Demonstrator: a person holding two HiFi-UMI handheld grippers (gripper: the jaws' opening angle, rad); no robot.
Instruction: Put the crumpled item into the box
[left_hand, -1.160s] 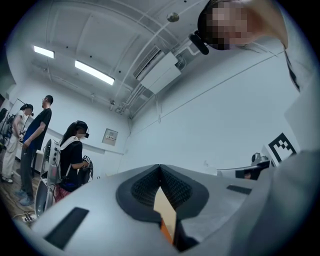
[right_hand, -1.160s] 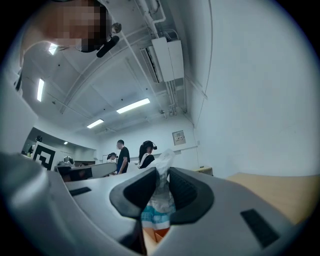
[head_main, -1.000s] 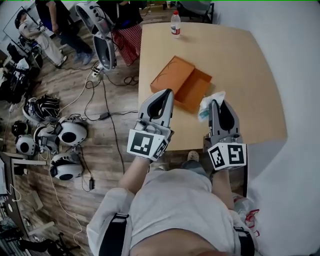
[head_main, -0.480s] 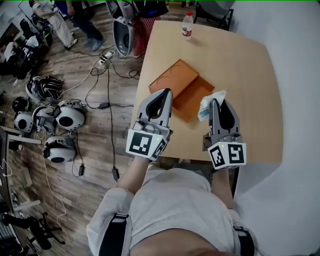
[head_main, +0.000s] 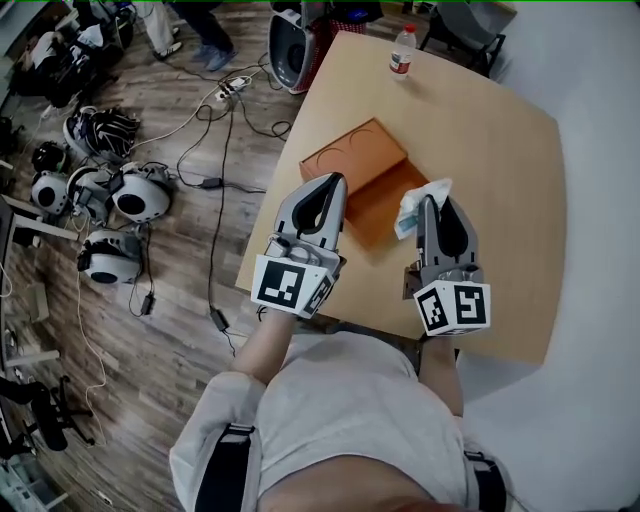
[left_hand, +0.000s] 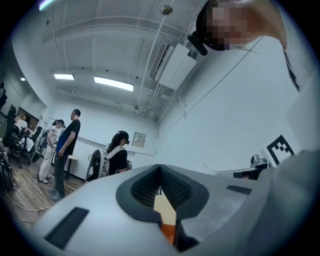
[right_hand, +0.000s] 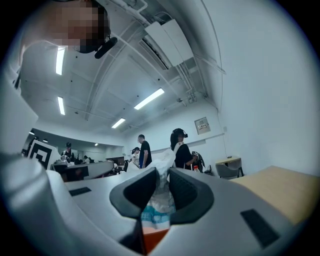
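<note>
An open orange-brown box lies on the wooden table, its lid folded out to the left. My right gripper is shut on a crumpled white and blue packet, held just over the box's right edge. In the right gripper view the crumpled packet is squeezed between the dark pads. My left gripper hangs over the box's left part with its jaws together and nothing in them. In the left gripper view its pads meet, with a strip of table and box showing below.
A water bottle stands at the table's far end. Cables, helmets and other gear lie on the wooden floor to the left. People stand in the room behind, seen in both gripper views.
The view has swung so the table and box sit further right and turned. Both grippers keep their places in the picture, and the packet stays in the right one.
</note>
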